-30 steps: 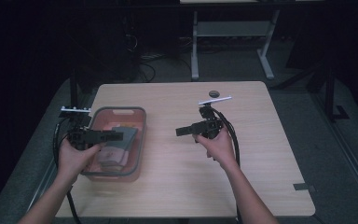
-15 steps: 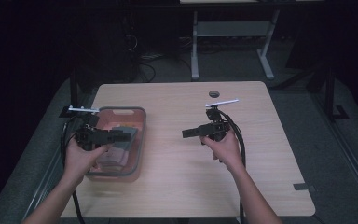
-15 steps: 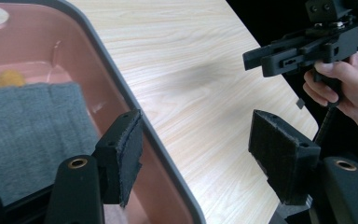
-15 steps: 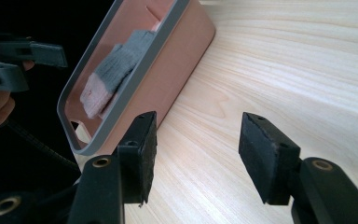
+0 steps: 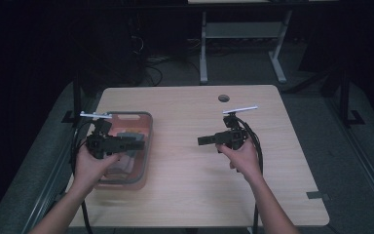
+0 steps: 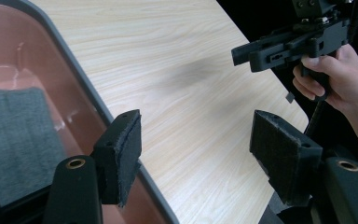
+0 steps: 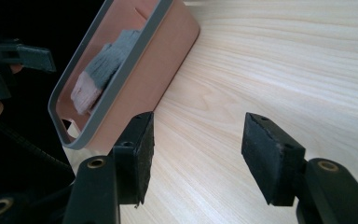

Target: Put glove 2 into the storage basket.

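A translucent pink plastic tub with a grey rim (image 5: 145, 127) sits at the left of the pale wood-grain bench (image 5: 195, 190), holding a folded grey woven cloth (image 6: 14, 140). The left gripper (image 6: 193, 154) hangs over the tub's near edge, the right gripper (image 7: 196, 154) over bare bench; both have rough black foam pads. Both jaws have just been opening and now stand wide with nothing between them, and since a second ago the hands have drifted slightly apart.

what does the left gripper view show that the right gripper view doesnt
The left gripper view alone has the right tongs held in the person's hand over the far table edge, and a flat grey cloth seen close up in the bin.

The right gripper view alone has the pink bin's outer wall and a handle slot in its end.

Both have the wooden table, the grey-rimmed bin with cloth inside, and a pair of open black pads with nothing between them.
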`<action>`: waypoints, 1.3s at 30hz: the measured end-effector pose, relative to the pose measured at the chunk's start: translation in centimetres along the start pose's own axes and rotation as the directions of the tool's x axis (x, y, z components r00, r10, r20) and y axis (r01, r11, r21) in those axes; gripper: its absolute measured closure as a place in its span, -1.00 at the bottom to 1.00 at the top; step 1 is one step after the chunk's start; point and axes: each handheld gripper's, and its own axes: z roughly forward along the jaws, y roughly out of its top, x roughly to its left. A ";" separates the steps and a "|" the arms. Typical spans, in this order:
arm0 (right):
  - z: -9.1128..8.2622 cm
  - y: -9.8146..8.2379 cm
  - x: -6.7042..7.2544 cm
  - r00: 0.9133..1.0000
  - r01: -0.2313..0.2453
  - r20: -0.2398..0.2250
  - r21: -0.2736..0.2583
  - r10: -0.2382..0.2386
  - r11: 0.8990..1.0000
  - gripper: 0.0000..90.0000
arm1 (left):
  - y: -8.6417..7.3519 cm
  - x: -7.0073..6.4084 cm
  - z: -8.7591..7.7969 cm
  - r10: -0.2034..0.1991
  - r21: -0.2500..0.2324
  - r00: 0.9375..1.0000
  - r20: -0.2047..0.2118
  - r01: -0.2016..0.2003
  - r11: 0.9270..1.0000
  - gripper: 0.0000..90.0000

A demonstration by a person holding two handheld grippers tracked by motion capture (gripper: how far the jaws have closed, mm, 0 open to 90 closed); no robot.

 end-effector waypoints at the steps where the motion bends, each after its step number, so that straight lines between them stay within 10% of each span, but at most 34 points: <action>1: -0.1 -0.1 -0.1 1.000 -0.003 0.003 0.000 0.003 1.000 -0.03 | 0.0 -0.1 0.1 0.002 0.002 1.000 0.001 -0.002 1.000 -0.24; 39: -3.4 -3.2 -4.3 0.997 -0.064 0.045 -0.029 0.065 0.998 -0.11 | -0.8 -3.8 4.1 0.084 0.044 0.991 0.101 -0.089 0.995 -0.28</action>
